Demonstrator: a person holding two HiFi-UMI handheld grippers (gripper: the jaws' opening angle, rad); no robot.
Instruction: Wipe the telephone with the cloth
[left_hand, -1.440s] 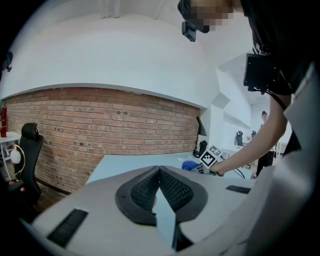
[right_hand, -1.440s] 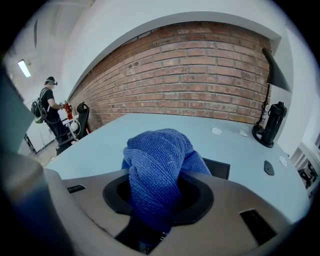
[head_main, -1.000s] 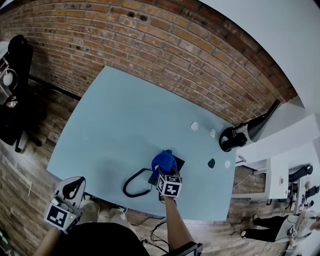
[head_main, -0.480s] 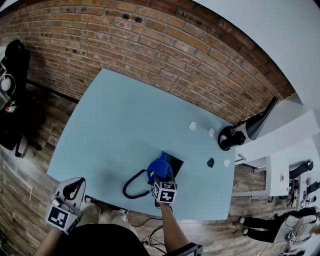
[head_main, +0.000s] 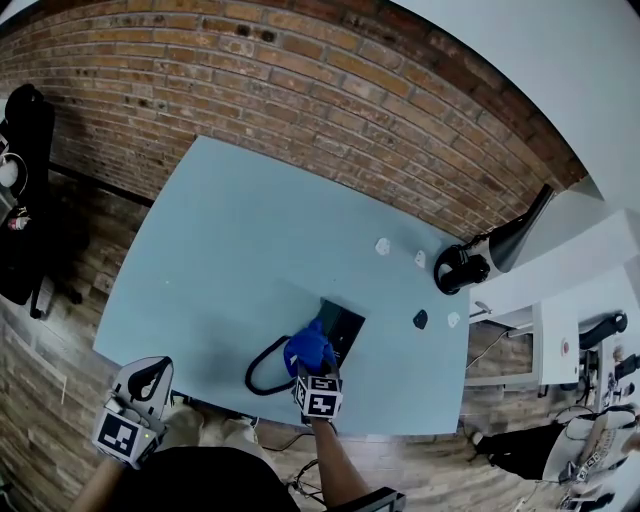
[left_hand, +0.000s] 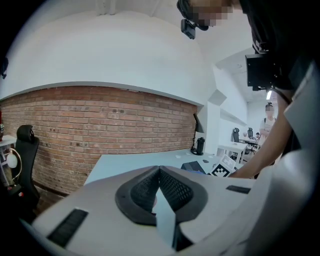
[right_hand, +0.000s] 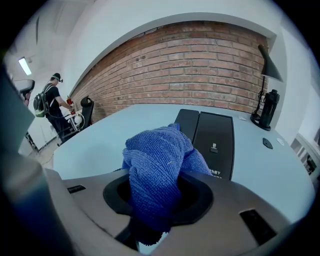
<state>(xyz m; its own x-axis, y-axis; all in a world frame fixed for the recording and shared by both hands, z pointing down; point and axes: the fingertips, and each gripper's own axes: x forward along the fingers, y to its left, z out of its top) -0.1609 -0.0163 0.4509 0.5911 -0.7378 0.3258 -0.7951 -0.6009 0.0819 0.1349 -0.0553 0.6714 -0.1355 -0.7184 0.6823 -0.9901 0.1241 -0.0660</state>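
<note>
A black telephone (head_main: 341, 327) lies flat on the pale blue table (head_main: 240, 250), near its front edge; its cord (head_main: 262, 364) loops to the left. In the right gripper view the telephone (right_hand: 212, 135) stretches away just beyond the jaws. My right gripper (head_main: 308, 362) is shut on a bunched blue cloth (head_main: 308, 346), which sits over the telephone's near end. The cloth (right_hand: 157, 167) bulges out between the jaws in the right gripper view. My left gripper (head_main: 145, 385) hangs off the table's front left edge, shut with nothing in it.
A black lamp (head_main: 490, 255) stands at the table's far right corner. Small white scraps (head_main: 382, 245) and a dark small object (head_main: 421, 319) lie right of the telephone. A brick wall (head_main: 250, 90) runs behind the table. A black chair (head_main: 25, 180) stands at the left.
My right gripper has drawn the cloth back along the telephone toward the table's front edge, baring more of the telephone's far end. The left gripper has stayed put.
</note>
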